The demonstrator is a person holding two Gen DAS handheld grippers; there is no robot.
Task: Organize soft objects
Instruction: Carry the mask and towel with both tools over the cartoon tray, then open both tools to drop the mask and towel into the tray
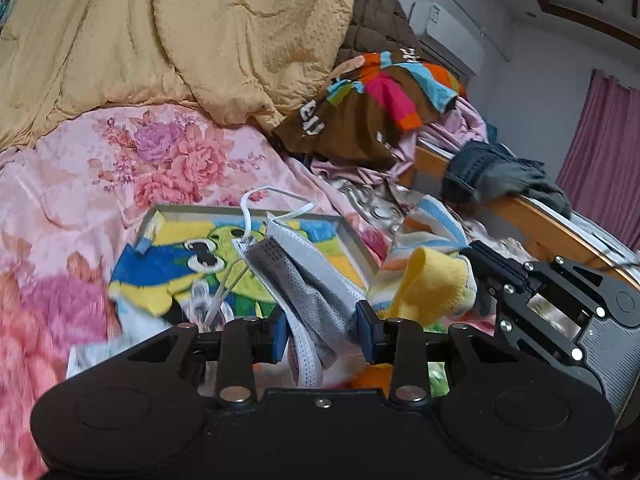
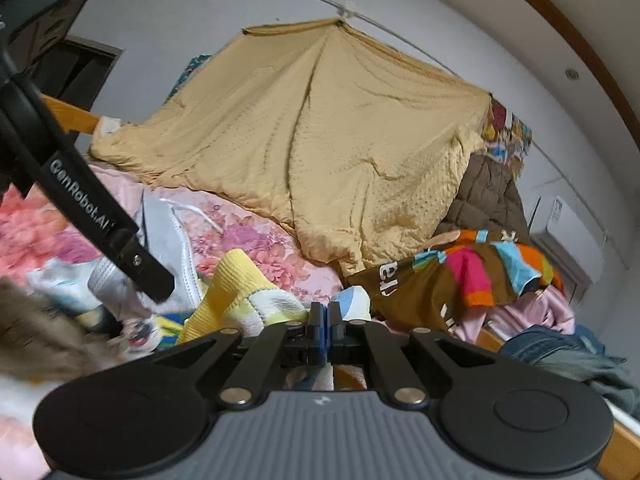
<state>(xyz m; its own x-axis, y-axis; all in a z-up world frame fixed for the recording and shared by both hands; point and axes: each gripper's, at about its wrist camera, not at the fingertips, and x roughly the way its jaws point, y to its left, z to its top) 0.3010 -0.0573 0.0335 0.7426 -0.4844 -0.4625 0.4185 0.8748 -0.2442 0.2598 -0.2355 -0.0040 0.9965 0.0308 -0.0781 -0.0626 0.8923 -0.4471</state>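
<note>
Left gripper [image 1: 323,330] first: its blue pads stand spread apart, and a grey-and-white face mask [image 1: 304,280] hangs down through the gap between them. Whether either pad actually touches the mask can't be told; nothing is pinched. The mask's white ear loops [image 1: 276,200] arc up just ahead of the tongs, over a shallow tray [image 1: 248,211] with a bright cartoon print that lies on the floral pink bedsheet [image 1: 168,152] right in front of the left fingers.

Over to the right gripper [image 2: 324,320]: pads pressed tight together, clamping the edge of a yellow-and-white knitted sock [image 2: 236,292], which bunches up just ahead and to the left of the fingertips. From the left wrist camera, the same sock [image 1: 434,284] sits at the tip of the right gripper [image 1: 476,268], just right of the left tongs and beside the tray's right edge.

Further ahead of both tongs, a mustard-yellow quilt [image 2: 340,140] is draped high against the wall. To the right of it lies a brown garment with orange, pink and blue stripes [image 2: 472,276], and beyond that dark jeans [image 1: 500,172] hang over the wooden bed rail [image 1: 532,216]. In the right view the left gripper's black finger [image 2: 132,256] crosses in front of the mask [image 2: 168,240].
</note>
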